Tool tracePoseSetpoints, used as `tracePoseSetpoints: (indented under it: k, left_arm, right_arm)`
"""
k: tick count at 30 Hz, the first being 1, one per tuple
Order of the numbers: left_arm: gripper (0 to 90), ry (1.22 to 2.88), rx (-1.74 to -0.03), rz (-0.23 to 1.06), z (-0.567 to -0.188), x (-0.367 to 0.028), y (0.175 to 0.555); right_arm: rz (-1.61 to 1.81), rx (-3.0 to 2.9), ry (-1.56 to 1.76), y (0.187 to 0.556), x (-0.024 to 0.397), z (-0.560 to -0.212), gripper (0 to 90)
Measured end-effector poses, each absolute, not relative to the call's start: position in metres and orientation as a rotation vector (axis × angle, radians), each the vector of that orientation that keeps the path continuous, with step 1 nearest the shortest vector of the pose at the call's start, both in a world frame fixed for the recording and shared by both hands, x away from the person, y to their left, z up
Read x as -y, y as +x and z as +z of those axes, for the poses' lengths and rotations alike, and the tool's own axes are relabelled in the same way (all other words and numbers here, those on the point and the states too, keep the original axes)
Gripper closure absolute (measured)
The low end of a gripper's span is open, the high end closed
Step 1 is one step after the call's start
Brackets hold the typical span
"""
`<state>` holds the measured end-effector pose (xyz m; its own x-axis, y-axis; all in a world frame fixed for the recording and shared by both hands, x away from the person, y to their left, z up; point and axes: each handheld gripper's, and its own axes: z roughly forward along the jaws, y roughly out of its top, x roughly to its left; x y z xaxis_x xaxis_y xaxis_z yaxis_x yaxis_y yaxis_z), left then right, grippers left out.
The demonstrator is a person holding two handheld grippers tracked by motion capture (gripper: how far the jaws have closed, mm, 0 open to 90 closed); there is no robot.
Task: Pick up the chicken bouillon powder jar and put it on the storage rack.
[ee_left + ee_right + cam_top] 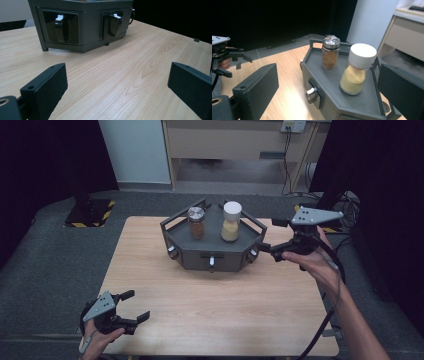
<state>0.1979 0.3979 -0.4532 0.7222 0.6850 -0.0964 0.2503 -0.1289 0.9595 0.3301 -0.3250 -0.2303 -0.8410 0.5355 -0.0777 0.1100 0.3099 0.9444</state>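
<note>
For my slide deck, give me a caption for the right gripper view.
Open right gripper faces a white-capped jar and a metal-lidded spice jar on a grey rack.

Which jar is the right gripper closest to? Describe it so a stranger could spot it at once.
Find the wooden table, then the dark grey rack at its far side. Two jars stand on top; take the one nearer the right gripper: the white-capped jar of pale yellow grains. Its neighbour, the brown spice jar, has a silver lid.

- Table (pixel 210 295): light wood grain top.
- Floor (pixel 50 250): dark grey carpet.
- Cabinet (pixel 225 145): pale wood, against far wall.
- Wall panel (pixel 135 150): pale blue-grey.
- Stand base (pixel 90 212): black, yellow-striped edge, far left.
- Surroundings: dark on both sides.
</note>
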Motion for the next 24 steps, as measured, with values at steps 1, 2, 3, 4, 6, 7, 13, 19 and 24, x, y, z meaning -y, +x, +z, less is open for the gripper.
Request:
tracePoseSetpoints:
  k: [1, 2, 3, 4, 6, 7, 13, 19, 24]
  left_arm:
    - [1.4, 1.702, -0.752, 0.443, -0.453, -0.398, 0.197]
    - [1.4, 1.702, -0.751, 0.445, -0.453, -0.398, 0.197]
    - [1.4, 1.702, -0.749, 0.446, -0.452, -0.397, 0.196]
    - [1.3, 1.703, -0.745, 0.448, -0.452, -0.397, 0.196]
    - [1.4, 1.700, -0.742, 0.448, -0.452, -0.397, 0.196]
    - [1.4, 1.701, -0.742, 0.447, -0.451, -0.397, 0.196]
    - [1.4, 1.690, -0.759, 0.446, -0.452, -0.397, 0.197]
    - [1.4, 1.695, -0.762, 0.444, -0.452, -0.396, 0.198]
    - [1.4, 1.698, -0.771, 0.445, -0.453, -0.397, 0.199]
  right_arm:
    - [1.555, -2.194, 0.573, 0.325, 0.328, -0.235, 4.4]
    - [1.561, -2.186, 0.569, 0.320, 0.330, -0.239, 4.4]
    - [1.557, -2.179, 0.566, 0.314, 0.331, -0.242, 4.4]
    - [1.551, -2.166, 0.559, 0.309, 0.333, -0.245, 4.3]
    - [1.560, -2.145, 0.564, 0.299, 0.336, -0.254, 4.1]
    - [1.566, -2.142, 0.567, 0.295, 0.338, -0.258, 3.9]
    - [1.566, -2.123, 0.586, 0.274, 0.346, -0.281, 3.5]
    - [1.569, -2.095, 0.637, 0.255, 0.357, -0.310, 4.0]
    - [1.552, -2.080, 0.662, 0.241, 0.361, -0.329, 4.0]
